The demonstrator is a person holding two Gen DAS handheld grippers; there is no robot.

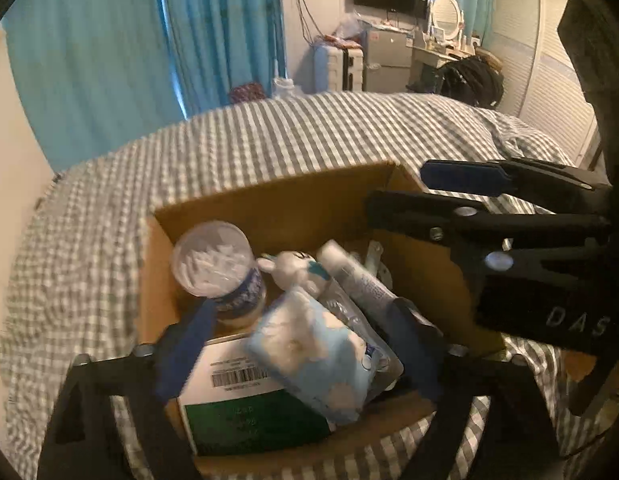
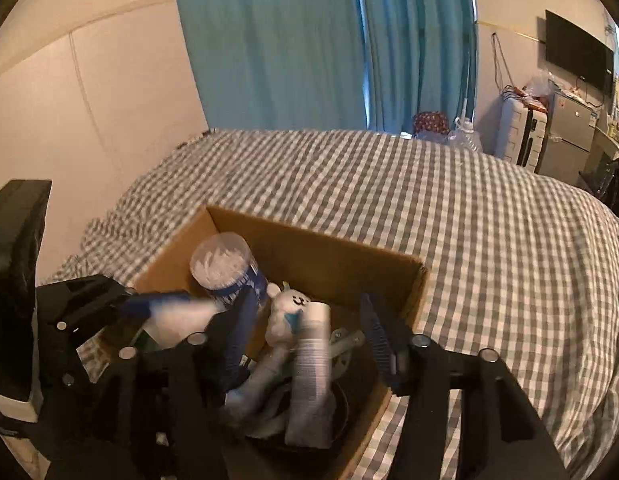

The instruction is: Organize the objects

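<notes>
A cardboard box [image 1: 269, 204] stands on the checked bed and also shows in the right wrist view [image 2: 325, 256]. It holds a jar of cotton swabs [image 1: 213, 260], a white animal toy [image 1: 293, 270], a grey tube [image 1: 357, 276], a green and white carton [image 1: 245, 400] and a pale blue tissue pack [image 1: 313, 356]. My left gripper [image 1: 297, 354] is open with its fingers on either side of the tissue pack. My right gripper [image 2: 307, 336] is open over the box, around the tube [image 2: 313, 372]; it also shows in the left wrist view [image 1: 397, 188].
The grey checked bedspread [image 2: 469, 240] lies all around the box. Blue curtains [image 1: 149, 40] hang behind the bed. A suitcase [image 1: 341, 66], a small fridge and a dressing table stand at the far wall.
</notes>
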